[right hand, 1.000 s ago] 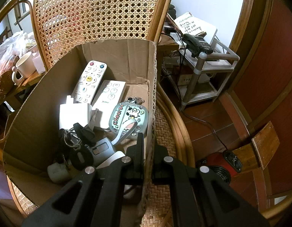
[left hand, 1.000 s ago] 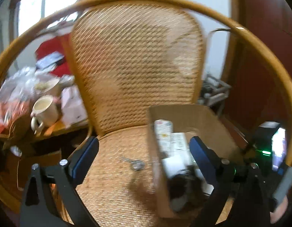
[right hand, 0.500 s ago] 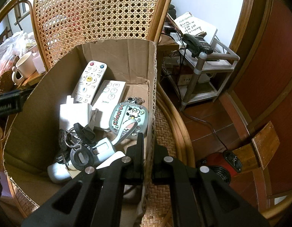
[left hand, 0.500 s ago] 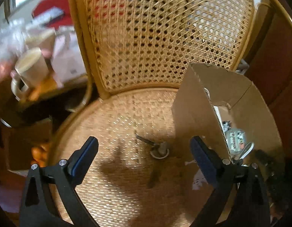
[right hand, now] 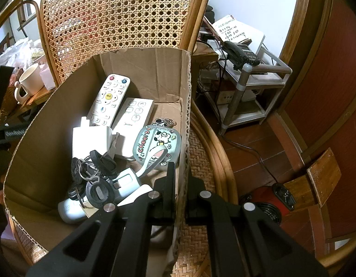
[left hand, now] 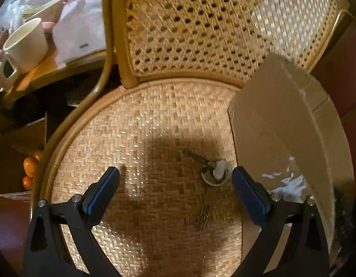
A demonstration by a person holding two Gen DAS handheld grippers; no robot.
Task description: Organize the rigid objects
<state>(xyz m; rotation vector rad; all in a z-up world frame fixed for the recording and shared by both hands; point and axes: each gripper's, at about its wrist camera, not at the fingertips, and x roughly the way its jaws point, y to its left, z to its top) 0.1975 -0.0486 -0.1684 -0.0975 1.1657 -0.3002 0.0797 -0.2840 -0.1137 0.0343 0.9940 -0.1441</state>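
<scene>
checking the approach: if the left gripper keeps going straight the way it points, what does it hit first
Most likely the woven chair seat, just left of the key. The left gripper is open and nothing stands between; the cardboard box lies to its right. Depth is uncertain.

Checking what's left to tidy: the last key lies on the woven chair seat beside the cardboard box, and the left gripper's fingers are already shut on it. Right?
Not quite. The left gripper is open, its fingers spread wide with the key lying untouched on the chair seat beside the cardboard box. The left wrist view shows it.
</scene>
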